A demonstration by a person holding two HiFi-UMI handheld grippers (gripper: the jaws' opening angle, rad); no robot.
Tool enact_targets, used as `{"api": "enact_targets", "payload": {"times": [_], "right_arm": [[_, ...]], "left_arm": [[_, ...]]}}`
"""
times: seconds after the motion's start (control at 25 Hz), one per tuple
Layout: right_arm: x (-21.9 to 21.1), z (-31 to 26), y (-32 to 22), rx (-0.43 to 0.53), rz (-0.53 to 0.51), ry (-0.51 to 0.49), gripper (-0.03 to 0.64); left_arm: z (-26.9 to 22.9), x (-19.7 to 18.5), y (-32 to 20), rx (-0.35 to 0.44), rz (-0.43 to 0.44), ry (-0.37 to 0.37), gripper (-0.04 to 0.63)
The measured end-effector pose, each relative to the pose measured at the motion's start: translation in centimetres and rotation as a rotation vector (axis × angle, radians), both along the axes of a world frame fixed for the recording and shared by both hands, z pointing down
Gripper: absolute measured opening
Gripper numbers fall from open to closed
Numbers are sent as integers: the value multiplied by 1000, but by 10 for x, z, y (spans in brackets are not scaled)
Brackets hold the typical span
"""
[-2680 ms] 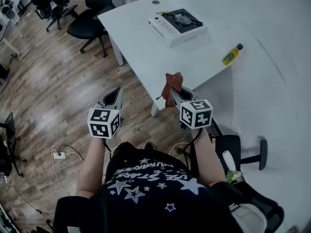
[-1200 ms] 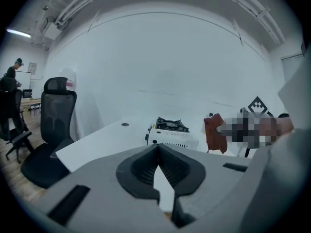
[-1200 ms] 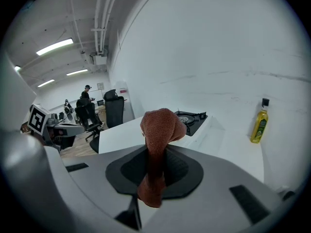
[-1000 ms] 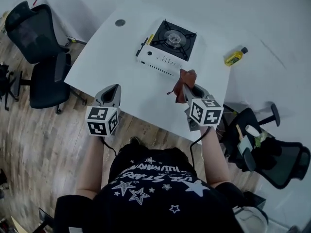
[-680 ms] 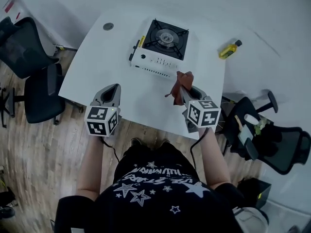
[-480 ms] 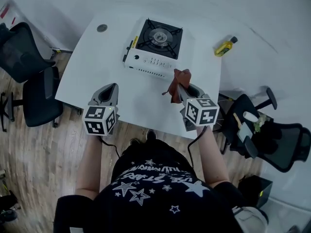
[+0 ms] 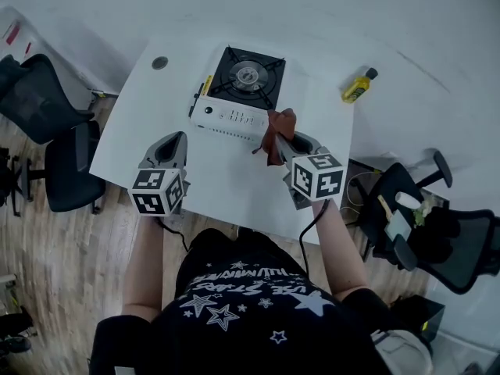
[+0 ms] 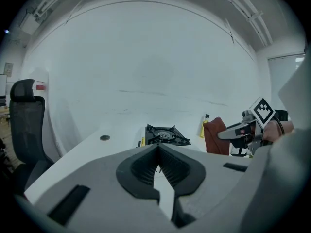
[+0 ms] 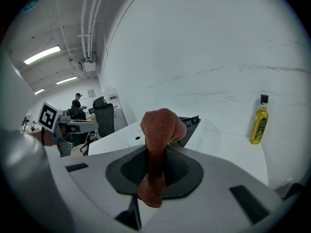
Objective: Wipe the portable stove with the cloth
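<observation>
Right tool [image 7: 283,141] pinches a bunched, nubby rust-brown cloth [image 7: 278,125]; left tool [image 7: 175,139] closed, empty.

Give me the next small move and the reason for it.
Probably carry the right gripper forward and down onto the stove. Its jaws are shut on the cloth, which sits by the stove's front corner, apparently not touching it.

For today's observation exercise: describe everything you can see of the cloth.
The cloth is reddish-brown with a nubby, towel-like weave. Bunched into a narrow roll, it is pinched in the shut right tongs: its rounded top flops over beyond the tips, a short tail trails behind them. It hangs near the portable stove's front corner; only the tongs visibly touch it.
</observation>
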State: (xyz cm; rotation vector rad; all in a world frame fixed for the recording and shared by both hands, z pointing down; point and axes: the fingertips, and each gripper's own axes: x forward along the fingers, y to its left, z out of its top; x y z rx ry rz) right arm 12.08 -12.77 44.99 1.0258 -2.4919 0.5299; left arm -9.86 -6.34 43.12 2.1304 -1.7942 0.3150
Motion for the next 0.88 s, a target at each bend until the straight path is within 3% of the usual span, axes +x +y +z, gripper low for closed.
{"api": "enact_targets", "payload": {"times": [0.32,0.6,0.88], "right_arm": [[-22,-12,-28,-2,-26,-47,60],[-63,-28,-61,17,31,-65,60],[-108,-32,-90,-14,18,-83,60]], "left_arm": [[-12,-14,-32,13,7,-6,6],[-18,-38,-82,38,120,24,6],[-24,-63,-131,51,210,41,6]]}}
